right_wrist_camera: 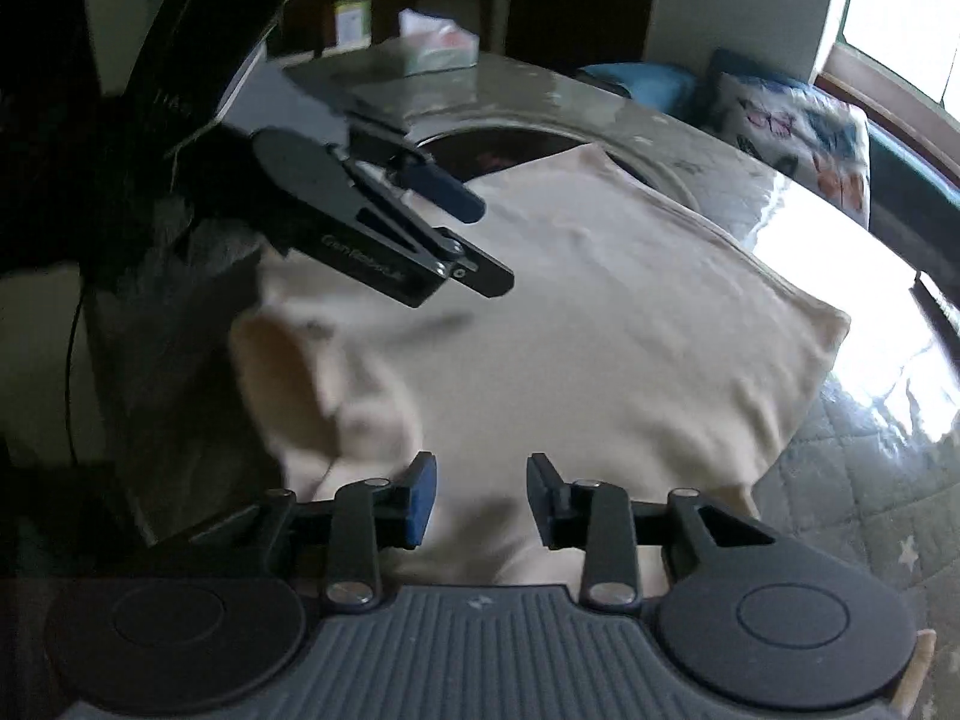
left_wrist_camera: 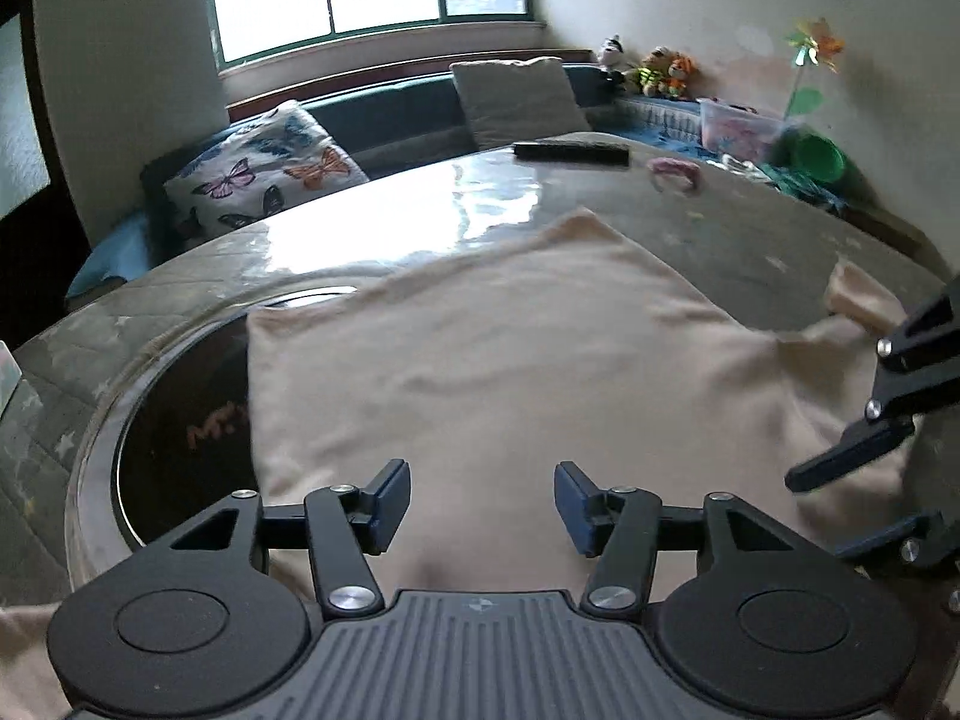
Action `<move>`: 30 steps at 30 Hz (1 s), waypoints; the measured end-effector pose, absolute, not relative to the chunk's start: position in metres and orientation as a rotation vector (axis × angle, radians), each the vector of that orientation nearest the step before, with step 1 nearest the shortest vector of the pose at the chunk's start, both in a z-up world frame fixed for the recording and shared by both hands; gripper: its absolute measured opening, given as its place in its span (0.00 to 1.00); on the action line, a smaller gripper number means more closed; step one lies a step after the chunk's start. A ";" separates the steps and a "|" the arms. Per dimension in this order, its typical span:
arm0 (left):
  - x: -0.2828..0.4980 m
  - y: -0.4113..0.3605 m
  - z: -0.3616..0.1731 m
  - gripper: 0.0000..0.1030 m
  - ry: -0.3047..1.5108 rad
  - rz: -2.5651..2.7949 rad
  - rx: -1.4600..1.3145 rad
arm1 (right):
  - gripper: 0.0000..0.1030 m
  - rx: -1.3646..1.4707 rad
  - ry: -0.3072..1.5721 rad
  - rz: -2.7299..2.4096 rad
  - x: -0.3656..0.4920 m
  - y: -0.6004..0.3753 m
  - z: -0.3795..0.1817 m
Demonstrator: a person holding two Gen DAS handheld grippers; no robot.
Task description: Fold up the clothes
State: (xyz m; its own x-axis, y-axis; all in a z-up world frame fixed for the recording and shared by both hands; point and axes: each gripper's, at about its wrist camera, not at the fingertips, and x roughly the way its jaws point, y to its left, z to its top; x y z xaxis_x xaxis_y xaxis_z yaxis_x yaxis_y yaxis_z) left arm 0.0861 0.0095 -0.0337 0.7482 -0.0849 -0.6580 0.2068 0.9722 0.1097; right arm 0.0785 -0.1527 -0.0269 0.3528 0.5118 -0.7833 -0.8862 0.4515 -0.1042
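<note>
The cream garment [left_wrist_camera: 510,360] lay spread across the table [left_wrist_camera: 750,228], partly over its dark round inset, ready for folding. The left gripper [left_wrist_camera: 483,501] and right gripper [right_wrist_camera: 480,495] hovered wide and empty above its near edge, probably to pinch the hem.

butterfly pillow [left_wrist_camera: 264,177], grey cushion [left_wrist_camera: 516,99], remote [left_wrist_camera: 571,151], plush toys [left_wrist_camera: 657,72], green bowl [left_wrist_camera: 816,157]

Black tool [left_wrist_camera: 483,501], blue pads [left_wrist_camera: 390,501], silver screws.

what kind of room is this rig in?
Probably a home living room: a window seat with a butterfly-print pillow, stuffed toys in the corner, and a cream garment spread on a padded table.
</note>
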 end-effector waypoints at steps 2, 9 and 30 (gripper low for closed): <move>0.078 0.001 -0.038 0.58 0.694 -0.159 0.220 | 0.32 -0.593 0.724 0.951 0.064 -0.159 -0.028; 0.076 -0.018 -0.026 0.59 0.647 -0.175 0.204 | 0.32 -0.368 0.741 0.857 0.062 -0.205 -0.010; 0.060 -0.068 -0.042 0.65 0.656 -0.306 0.252 | 0.32 -0.051 0.720 0.101 0.105 -0.362 -0.025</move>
